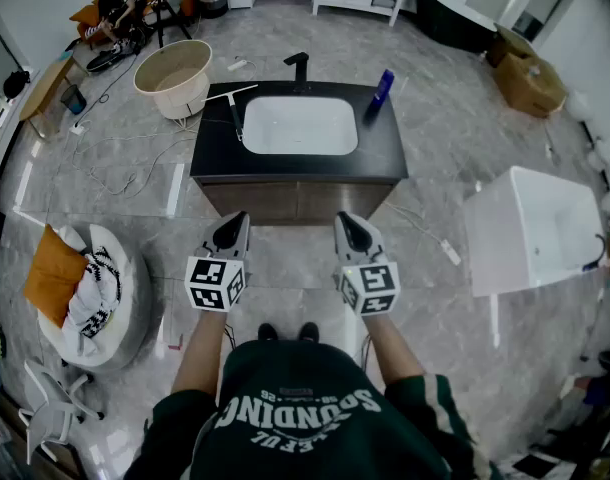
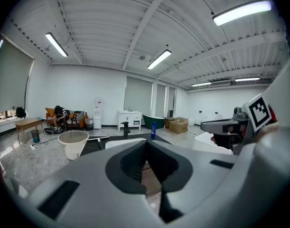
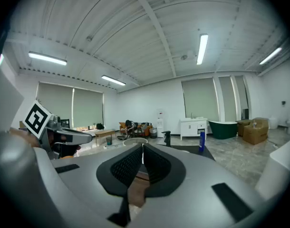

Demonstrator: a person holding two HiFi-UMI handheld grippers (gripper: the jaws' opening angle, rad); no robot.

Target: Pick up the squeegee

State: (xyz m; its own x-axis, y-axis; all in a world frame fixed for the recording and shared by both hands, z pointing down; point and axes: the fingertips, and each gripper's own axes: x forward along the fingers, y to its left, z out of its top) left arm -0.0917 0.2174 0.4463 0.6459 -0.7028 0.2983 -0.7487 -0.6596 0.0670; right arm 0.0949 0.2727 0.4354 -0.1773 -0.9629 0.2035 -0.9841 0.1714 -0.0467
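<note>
The squeegee (image 1: 232, 106), with a white blade bar and a dark handle, lies on the black vanity top (image 1: 385, 153) just left of the white basin (image 1: 299, 125). In the left gripper view the squeegee (image 2: 97, 138) shows far ahead, left of the jaws. My left gripper (image 1: 232, 230) and right gripper (image 1: 353, 230) hover side by side in front of the vanity, well short of it. Both are shut with nothing between the jaws. The left gripper (image 2: 146, 144) and right gripper (image 3: 142, 148) point roughly level toward the vanity.
A black faucet (image 1: 298, 65) and a blue bottle (image 1: 382, 88) stand on the vanity. A beige bucket (image 1: 175, 76) sits on the floor at its left, with cables near it. A white tub (image 1: 535, 228) is at the right, a beanbag with an orange cushion (image 1: 85, 288) at the left.
</note>
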